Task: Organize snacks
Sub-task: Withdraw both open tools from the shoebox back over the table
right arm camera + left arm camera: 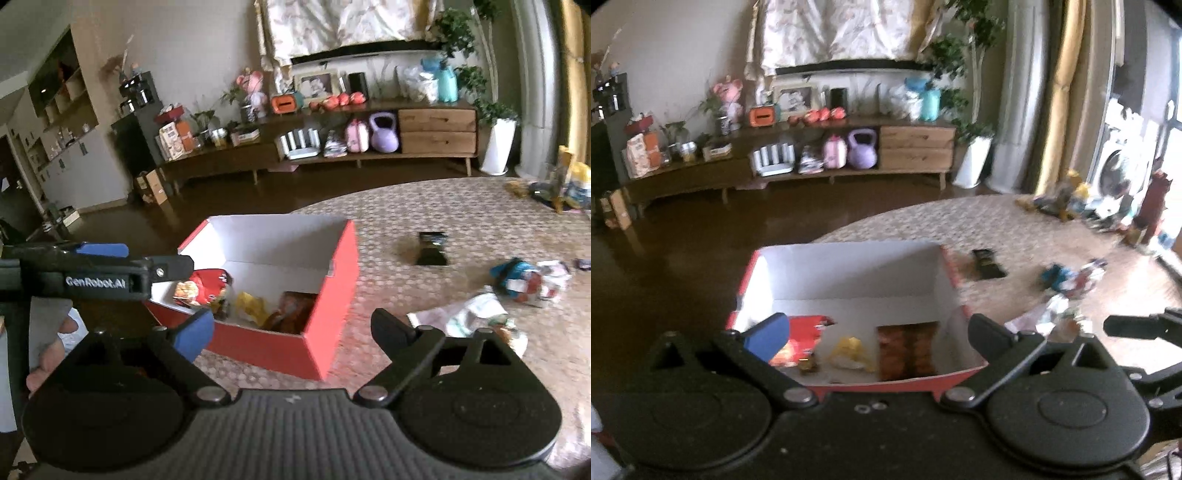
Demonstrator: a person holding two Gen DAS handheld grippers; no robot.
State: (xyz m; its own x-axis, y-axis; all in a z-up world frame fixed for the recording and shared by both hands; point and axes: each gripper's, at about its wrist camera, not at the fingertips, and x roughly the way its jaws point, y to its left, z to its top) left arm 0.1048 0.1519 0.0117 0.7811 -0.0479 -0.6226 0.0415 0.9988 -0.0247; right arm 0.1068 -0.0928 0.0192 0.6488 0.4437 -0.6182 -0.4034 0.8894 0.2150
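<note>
Cardboard red box holding crinkly snack packets, both hand-held grippers spread wide, empty.

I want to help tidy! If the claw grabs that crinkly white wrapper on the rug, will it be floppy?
Probably floppy: the white wrapper lies crumpled and uneven on the rug. It looks thin, so it is likely light and may slide when nudged. It should not roll. The open right claw would likely squash it.

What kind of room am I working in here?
Most likely a home living room: a long low wooden media console crowded with a framed photo and a purple kettlebell, with curtains at the window. The red snack box sits on a patterned rug.
</note>
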